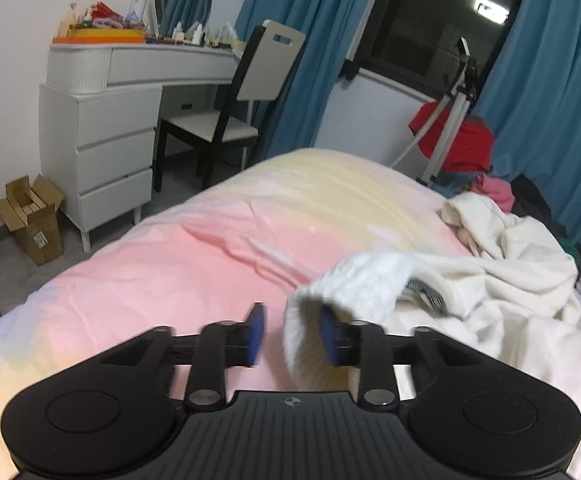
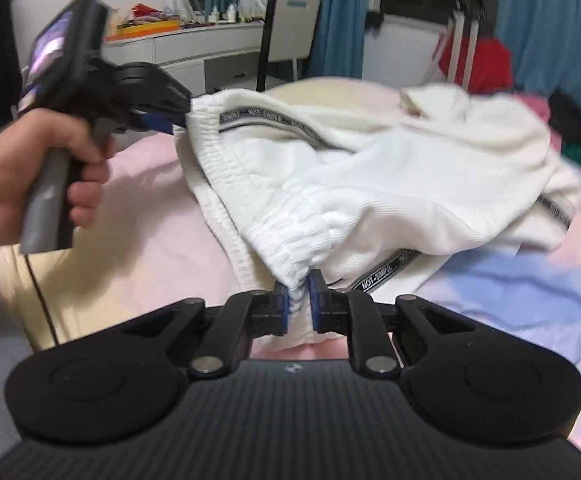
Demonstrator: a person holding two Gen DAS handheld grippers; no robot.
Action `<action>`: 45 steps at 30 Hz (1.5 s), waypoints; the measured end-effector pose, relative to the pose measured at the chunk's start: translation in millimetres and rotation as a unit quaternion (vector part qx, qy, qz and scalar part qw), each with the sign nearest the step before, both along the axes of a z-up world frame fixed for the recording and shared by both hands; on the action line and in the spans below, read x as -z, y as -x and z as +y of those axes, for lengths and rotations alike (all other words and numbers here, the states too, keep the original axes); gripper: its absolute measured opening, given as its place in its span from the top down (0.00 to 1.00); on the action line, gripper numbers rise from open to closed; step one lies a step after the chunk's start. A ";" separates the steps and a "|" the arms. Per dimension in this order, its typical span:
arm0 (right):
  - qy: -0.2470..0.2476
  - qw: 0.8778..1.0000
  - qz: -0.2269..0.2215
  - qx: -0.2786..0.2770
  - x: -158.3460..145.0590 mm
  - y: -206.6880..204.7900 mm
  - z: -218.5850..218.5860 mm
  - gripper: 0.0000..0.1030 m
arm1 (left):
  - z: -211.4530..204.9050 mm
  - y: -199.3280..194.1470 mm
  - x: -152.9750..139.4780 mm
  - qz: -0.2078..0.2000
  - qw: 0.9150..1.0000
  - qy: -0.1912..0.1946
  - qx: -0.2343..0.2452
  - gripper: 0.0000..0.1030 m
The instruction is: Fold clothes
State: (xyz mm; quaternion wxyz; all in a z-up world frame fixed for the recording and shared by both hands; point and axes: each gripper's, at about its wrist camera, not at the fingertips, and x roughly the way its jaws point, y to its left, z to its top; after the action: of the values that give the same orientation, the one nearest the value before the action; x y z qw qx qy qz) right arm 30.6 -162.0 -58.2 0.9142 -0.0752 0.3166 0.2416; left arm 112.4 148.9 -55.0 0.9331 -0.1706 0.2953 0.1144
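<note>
Spreading step: the right gripper (image 2: 298, 294) has its jaws clamped on the white trousers' (image 2: 370, 176) waistband; the left gripper (image 1: 292, 334) jaws stand apart around the hem (unpinched). Next, re-pinch, then stretch flat on the bed (image 1: 194, 256).

White trousers (image 2: 370, 184) with a ribbed, gathered elastic waistband and a dark lettered stripe down the side hang lifted off the pink bed (image 2: 150, 200), waistband stretched up to the left and bunched low in front. The legs trail in a crumpled heap to the right, partly resting on the bed beside another cream garment (image 1: 502, 236).
</note>
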 end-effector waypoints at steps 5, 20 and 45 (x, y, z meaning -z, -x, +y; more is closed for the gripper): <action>-0.093 0.993 0.062 0.024 -6.9 -13.7 -29.5 0.55 | 2.2 29.3 -11.1 0.019 1.000 -0.006 0.014 0.17; -0.294 0.936 0.122 0.151 18.3 -44.4 -70.3 0.23 | -15.1 -26.3 14.6 -0.007 0.999 -0.001 0.047 0.12; -0.446 0.869 0.197 0.084 39.6 -82.7 104.1 0.83 | 103.5 -199.4 -78.4 -0.017 0.999 -0.044 0.010 0.79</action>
State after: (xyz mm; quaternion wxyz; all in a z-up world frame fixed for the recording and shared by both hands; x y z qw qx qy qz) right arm 113.3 -57.8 -97.8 0.7862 0.4166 0.3535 0.2887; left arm 311.7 252.5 23.4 0.9455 -0.1285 0.2760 0.1154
